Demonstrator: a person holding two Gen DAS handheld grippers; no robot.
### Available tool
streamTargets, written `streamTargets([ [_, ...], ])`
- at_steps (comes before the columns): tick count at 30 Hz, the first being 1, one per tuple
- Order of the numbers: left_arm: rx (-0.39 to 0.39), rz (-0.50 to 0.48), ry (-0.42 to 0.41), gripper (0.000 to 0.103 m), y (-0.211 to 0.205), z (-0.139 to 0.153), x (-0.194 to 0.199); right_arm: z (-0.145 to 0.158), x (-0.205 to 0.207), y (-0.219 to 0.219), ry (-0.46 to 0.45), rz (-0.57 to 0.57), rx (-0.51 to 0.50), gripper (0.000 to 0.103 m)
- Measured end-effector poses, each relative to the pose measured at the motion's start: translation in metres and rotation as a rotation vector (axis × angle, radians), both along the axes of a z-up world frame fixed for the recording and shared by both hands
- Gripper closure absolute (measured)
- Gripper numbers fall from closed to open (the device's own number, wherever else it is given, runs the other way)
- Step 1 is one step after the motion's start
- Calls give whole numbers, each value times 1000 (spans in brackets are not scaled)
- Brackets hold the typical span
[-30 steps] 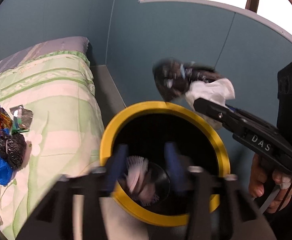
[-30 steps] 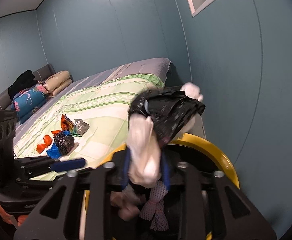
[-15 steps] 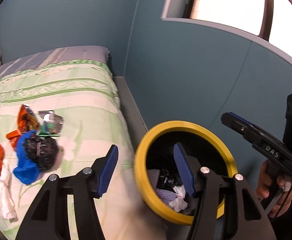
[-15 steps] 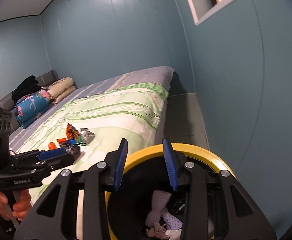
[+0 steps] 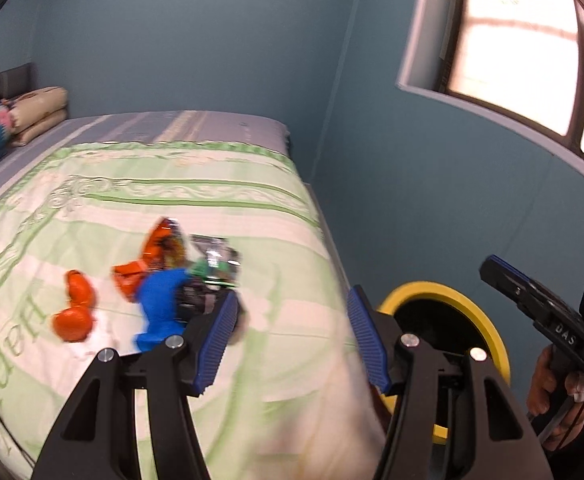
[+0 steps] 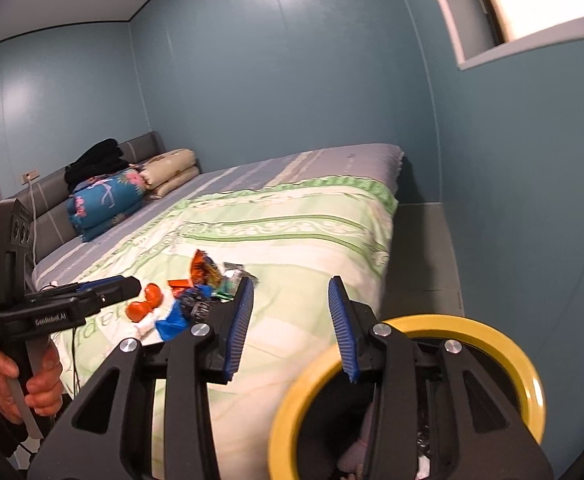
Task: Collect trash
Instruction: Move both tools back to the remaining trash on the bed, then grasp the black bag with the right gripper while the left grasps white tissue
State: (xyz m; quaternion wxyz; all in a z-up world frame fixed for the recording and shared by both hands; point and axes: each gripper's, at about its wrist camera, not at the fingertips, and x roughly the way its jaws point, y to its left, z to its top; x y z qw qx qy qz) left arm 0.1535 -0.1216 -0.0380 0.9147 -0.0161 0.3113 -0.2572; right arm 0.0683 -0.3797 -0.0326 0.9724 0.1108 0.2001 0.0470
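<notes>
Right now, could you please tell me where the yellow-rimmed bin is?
The bin stands on the floor at the near corner of the bed, low right in both wrist views, beside the blue wall.

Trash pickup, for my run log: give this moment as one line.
left gripper: open, empty | right gripper: opening, empty | yellow-rimmed black bin: beside bed | pile of crumpled wrappers: on green quilt

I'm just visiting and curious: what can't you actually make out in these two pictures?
- Bin contents: right view, hidden by the right tool's frame.
- Trash pile on the bed: left view, motion blur; black piece hidden behind the left tool.
- Bin base: cut off in both views.
</notes>
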Motion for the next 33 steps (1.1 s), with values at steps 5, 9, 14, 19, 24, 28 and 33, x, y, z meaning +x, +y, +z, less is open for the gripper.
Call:
streamTargets([
  [5,14,97,-14,49,41,4,9,8,17,23,-12,52,-14,65],
  [9,19,151,-7,48,69,1,13,13,32,45,-16,96,-22,59],
  [14,19,202,16,46,98,-12,17,8,55,73,5,149,-49,59],
  [19,12,237,50,44,120,-33,22,-8,83,101,48,198,-76,59],
  [24,27,271,78,43,132,-54,28,-29,109,125,111,234,-116,59],
  [28,14,293,113,40,141,-70,36,-46,128,140,160,257,-160,59],
  [33,14,309,156,38,153,-89,43,-67,149,156,227,282,-206,59],
])
